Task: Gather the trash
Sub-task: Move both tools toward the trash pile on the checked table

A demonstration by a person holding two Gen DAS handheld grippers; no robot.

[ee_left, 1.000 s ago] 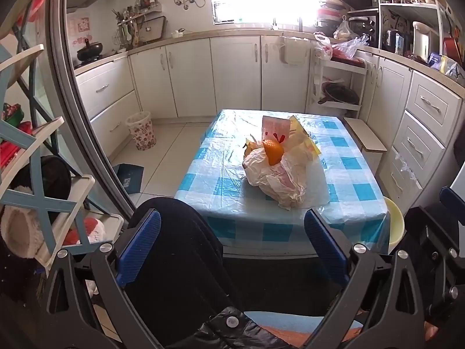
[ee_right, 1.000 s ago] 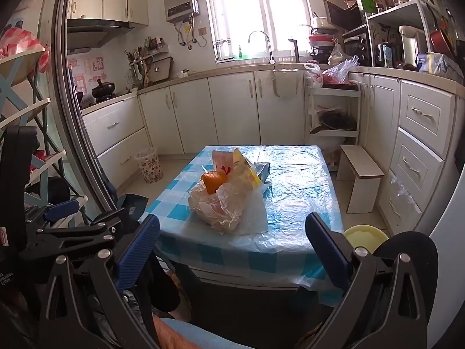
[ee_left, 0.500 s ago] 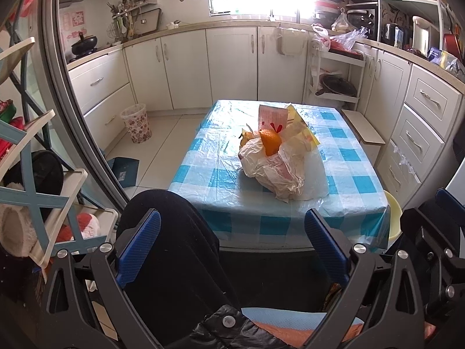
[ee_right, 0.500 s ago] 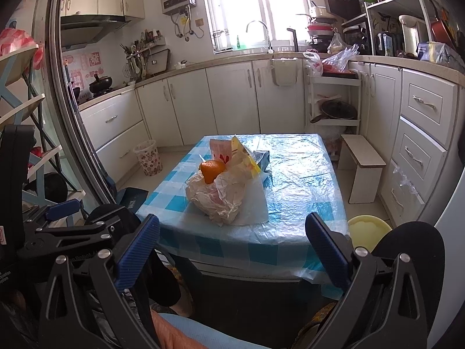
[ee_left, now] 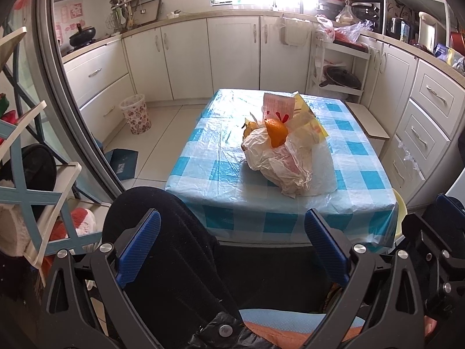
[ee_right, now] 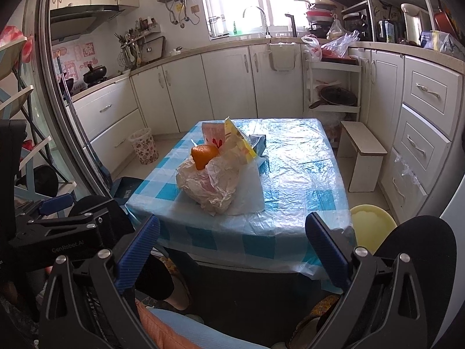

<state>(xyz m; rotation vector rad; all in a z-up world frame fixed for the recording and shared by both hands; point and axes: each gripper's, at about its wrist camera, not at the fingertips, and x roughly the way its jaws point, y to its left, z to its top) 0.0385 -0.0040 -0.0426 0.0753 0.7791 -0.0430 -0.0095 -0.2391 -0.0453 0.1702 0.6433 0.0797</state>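
The table (ee_left: 209,180) with its blue checked plastic cover fills the middle of the kitchen floor, its near edge straight ahead of both grippers. On it, toward the middle and somewhat nearer the near edge, sits the heap of trash (ee_left: 279,163): a crumpled plastic bag with an orange peel (ee_left: 275,131) on top, a pink and white carton (ee_left: 278,107) and yellow wrappers behind. The heap runs from the near edge toward the far one.

The left gripper (ee_left: 232,247) and right gripper (ee_right: 232,247) both hang short of the near edge, fingers spread wide and empty. From the left gripper the heap lies ahead and slightly right; from the right gripper, ahead and slightly left. Neither looks clearly nearer. A flowered bin (ee_left: 136,114) stands on the floor beyond the table's left edge.
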